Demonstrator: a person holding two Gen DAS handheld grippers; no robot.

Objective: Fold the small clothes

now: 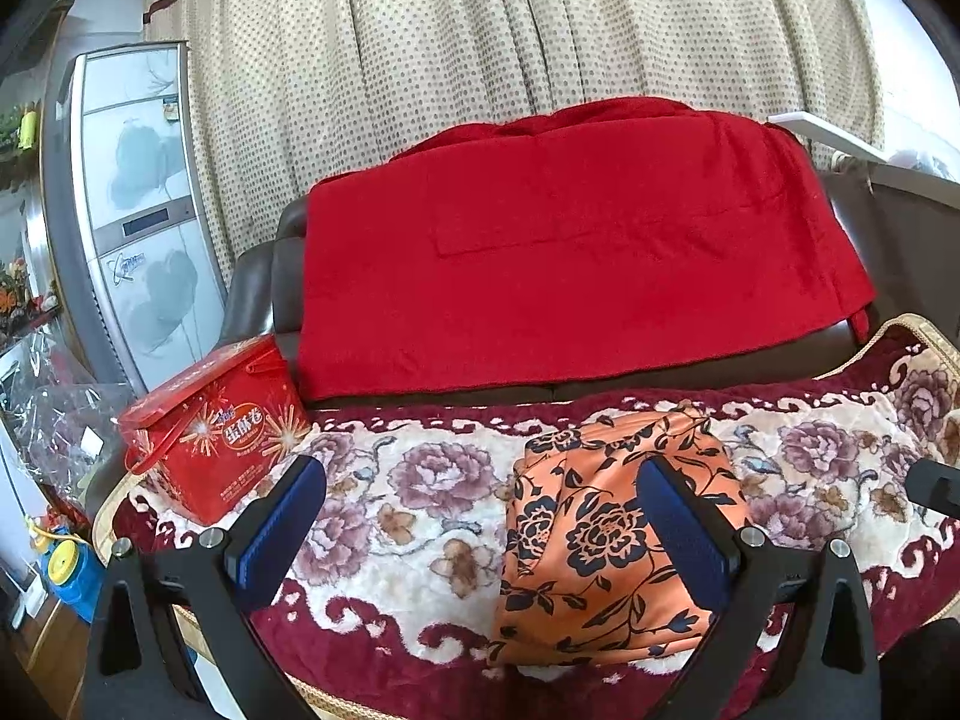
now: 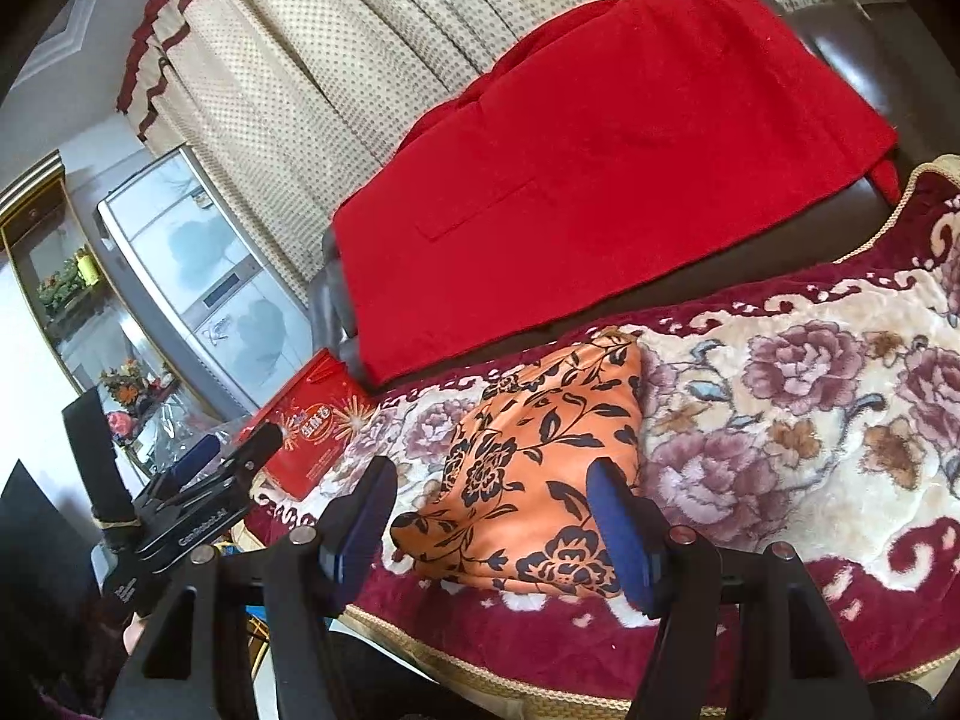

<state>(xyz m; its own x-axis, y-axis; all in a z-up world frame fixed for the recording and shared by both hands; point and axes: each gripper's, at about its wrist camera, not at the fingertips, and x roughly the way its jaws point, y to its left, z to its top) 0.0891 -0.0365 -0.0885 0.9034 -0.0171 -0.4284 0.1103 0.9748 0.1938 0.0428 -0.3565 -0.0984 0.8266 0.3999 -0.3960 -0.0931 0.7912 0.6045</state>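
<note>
A folded orange garment (image 1: 576, 540) with black flowers lies on the floral sofa cover (image 1: 408, 534). My left gripper (image 1: 480, 498) hovers in front of it, open wide, with nothing between its blue pads; its right finger (image 1: 678, 516) overlaps the garment's right side in the view. In the right wrist view the same garment (image 2: 528, 438) lies just beyond my right gripper (image 2: 492, 516), which is open with its pads off the cloth. My left gripper (image 2: 234, 447) shows at the left there, beside the garment and clear of it.
A red tin box (image 1: 210, 444) stands on the cover's left end. A red blanket (image 1: 570, 240) hangs over the dark sofa back behind the garment. A silver cabinet (image 1: 138, 210) and dotted curtain (image 1: 480, 30) stand beyond. The floral cover (image 2: 780, 420) extends right.
</note>
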